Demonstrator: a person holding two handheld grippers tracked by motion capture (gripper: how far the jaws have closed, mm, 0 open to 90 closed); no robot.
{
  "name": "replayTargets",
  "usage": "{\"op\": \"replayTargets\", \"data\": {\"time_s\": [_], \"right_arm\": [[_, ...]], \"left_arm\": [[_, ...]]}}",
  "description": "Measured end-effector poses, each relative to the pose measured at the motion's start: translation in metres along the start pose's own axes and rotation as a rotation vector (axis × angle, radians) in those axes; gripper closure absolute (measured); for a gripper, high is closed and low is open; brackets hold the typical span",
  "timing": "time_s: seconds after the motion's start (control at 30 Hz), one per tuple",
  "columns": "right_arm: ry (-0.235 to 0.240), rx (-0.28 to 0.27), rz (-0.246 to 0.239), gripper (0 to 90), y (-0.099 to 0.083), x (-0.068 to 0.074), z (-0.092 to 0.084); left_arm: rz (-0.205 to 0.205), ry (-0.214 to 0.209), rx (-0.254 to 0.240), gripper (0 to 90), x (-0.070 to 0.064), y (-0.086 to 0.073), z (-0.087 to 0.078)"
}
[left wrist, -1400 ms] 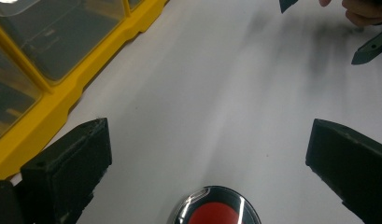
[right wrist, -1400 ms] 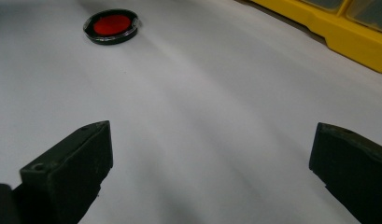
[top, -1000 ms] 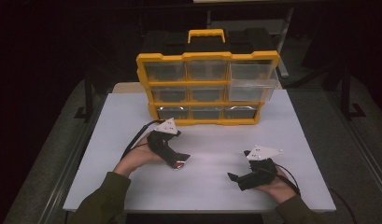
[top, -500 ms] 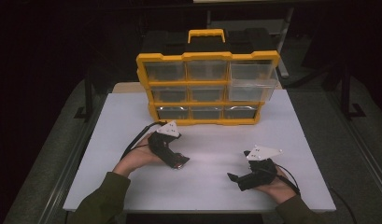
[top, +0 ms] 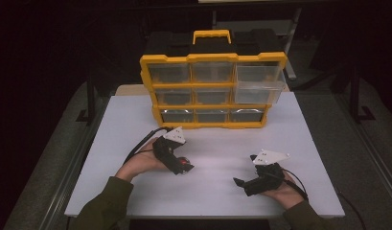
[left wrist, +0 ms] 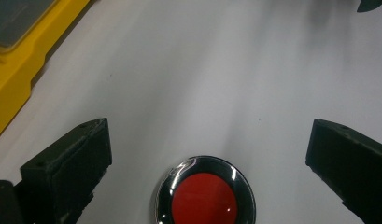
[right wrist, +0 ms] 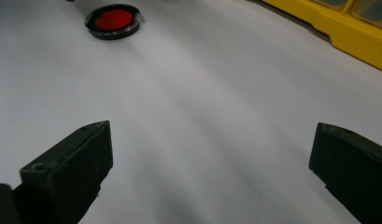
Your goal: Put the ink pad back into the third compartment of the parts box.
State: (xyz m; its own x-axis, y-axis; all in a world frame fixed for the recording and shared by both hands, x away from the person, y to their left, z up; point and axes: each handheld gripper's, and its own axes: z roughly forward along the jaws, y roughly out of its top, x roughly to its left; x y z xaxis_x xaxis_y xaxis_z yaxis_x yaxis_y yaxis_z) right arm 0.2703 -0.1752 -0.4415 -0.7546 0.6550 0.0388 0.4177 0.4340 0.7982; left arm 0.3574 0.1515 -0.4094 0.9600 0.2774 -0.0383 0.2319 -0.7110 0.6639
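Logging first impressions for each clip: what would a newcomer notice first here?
The yellow organizer at the table's far edge stands out, with one clear drawer on its right pulled out. Next comes the small red disc with a shiny rim, lying flat between the open jaws of the left hand-held gripper. The right hand-held gripper sits open over bare table.

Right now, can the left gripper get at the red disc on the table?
Probably yes: the red disc lies flat between the open jaws of the left gripper, with bare white table around it and nothing in the way.
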Motion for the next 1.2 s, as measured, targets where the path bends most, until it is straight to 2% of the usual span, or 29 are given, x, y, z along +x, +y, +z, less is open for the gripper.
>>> {"op": "replayTargets", "data": {"time_s": [1.2], "right_arm": [[0.004,0.005,-0.006,0.0,0.000,0.001,0.000]], "left_arm": [[0.037,-0.001,0.202,0.0,-0.002,-0.011,0.018]]}}
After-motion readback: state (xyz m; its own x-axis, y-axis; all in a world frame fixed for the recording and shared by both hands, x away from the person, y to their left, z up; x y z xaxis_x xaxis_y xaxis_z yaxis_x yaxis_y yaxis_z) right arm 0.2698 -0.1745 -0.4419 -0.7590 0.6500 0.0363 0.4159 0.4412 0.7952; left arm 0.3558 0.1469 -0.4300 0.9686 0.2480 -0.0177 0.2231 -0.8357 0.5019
